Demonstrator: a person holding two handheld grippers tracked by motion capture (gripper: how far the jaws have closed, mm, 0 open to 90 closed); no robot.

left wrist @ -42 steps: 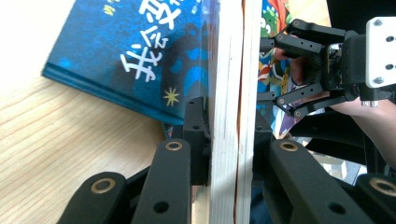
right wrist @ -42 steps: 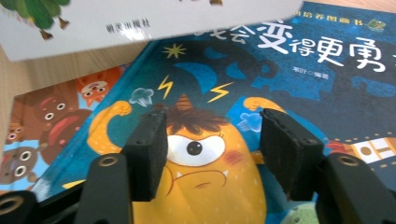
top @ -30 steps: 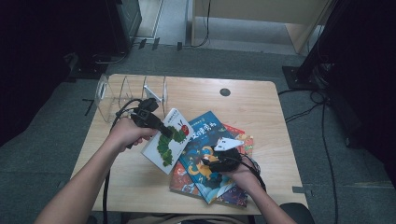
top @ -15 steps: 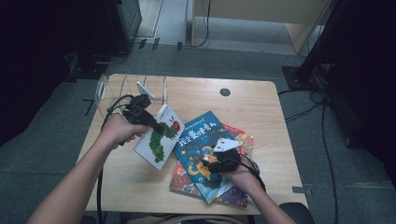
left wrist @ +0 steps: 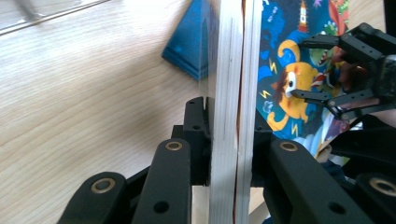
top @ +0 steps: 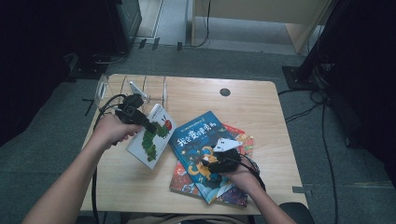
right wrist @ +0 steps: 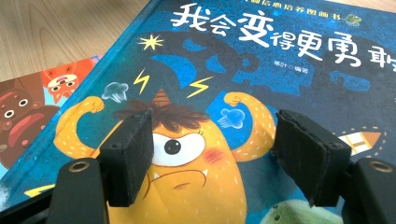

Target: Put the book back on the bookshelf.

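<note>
**Two grippers over picture books**

Left gripper (top: 150,127), left of centre in the high view, is clamped on the white caterpillar book (top: 152,136), pads pressing both covers of its edge (left wrist: 232,116). Right gripper (top: 205,162), lower centre, jaws spread and just widened, nothing between them, hovers above the blue book (top: 201,135), which overlaps the red book (top: 240,137).

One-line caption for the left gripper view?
Left gripper clamps the white book by its page edge above the table; beyond, the right gripper hovers open over the blue book.
</note>
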